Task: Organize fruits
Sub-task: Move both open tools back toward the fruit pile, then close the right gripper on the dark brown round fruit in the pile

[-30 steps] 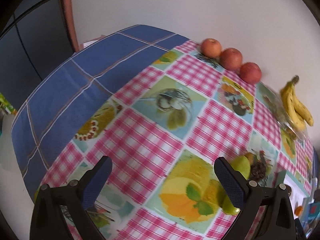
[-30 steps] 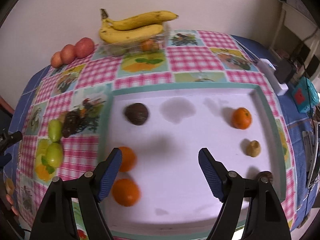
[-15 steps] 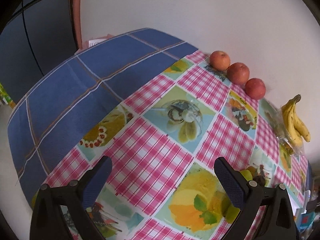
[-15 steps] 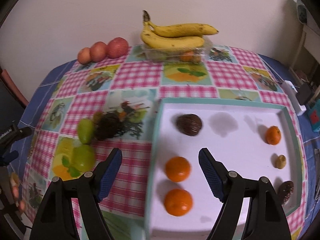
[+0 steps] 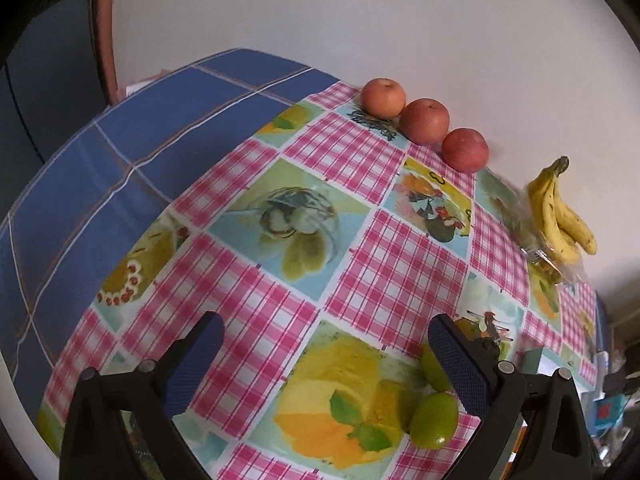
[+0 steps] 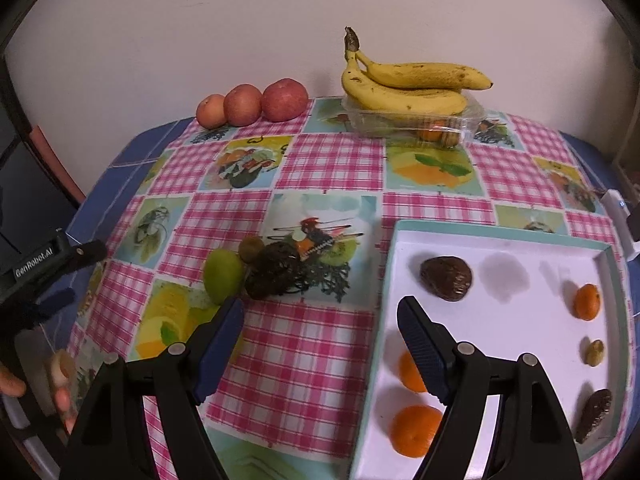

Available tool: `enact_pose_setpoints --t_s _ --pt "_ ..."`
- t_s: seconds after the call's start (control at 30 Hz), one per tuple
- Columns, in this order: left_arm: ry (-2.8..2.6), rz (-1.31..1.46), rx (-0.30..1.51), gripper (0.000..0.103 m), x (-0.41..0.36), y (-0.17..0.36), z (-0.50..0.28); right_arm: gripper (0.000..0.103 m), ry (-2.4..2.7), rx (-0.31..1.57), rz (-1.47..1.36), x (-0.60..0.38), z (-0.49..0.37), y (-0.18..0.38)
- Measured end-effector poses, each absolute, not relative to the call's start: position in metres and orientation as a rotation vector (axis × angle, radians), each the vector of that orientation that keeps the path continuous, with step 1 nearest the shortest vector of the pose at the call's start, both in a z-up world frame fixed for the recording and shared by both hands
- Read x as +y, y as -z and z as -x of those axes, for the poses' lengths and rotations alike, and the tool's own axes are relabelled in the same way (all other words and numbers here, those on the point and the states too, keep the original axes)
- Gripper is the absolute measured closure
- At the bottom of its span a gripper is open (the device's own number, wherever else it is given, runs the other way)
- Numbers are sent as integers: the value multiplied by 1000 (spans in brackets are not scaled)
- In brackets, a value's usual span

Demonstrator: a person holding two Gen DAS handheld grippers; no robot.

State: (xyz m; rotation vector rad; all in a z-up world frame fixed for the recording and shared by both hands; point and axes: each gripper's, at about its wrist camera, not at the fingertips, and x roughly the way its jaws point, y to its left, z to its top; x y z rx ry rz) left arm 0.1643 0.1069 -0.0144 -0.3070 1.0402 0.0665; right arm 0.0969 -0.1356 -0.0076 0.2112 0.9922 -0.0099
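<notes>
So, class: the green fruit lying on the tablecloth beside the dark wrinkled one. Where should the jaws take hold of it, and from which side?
Grip the green fruit across its narrow middle, coming down from above. It lies with its long axis running away from the camera, so the jaws would span its short width. Its right side sits close to the dark wrinkled fruit, so that jaw probably needs care. The right gripper is open and empty.

Black hand-held gripper [image 6: 320,320] — blue ribbed pads, silver screws

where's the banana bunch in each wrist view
Left wrist: the banana bunch is at the far right edge, by the wall, on a clear plastic box.
Right wrist: top centre, on the same box.
Shared landmark: three red apples, left of the bananas.
</notes>
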Motion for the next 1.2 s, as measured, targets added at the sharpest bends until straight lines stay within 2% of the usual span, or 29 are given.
enact_pose_setpoints --t_s 0.23,0.37,0.57,0.93,1.0,1.07,1.2 --pt "-149 333 1045 0 112 20 -177 24 1 1001 -220 -131 -115 15" --pt "-179 341 1050 0 111 25 -189 35 -16 1008 -223 -127 -128 22" --pt "-189 367 1067 0 103 40 -200 44 -31 1038 -247 -124 -147 42" --pt "-169 375 1121 0 98 60 -204 48 -70 1071 -264 -115 -162 66" --pt "-158 366 1123 0 93 60 -204 54 -70 1077 -258 -113 -163 68" --pt "-136 366 1129 0 89 59 -204 68 -65 1085 -260 -114 -164 71" --pt "-102 374 1143 0 82 58 -205 72 -63 1080 -279 -120 -162 71"
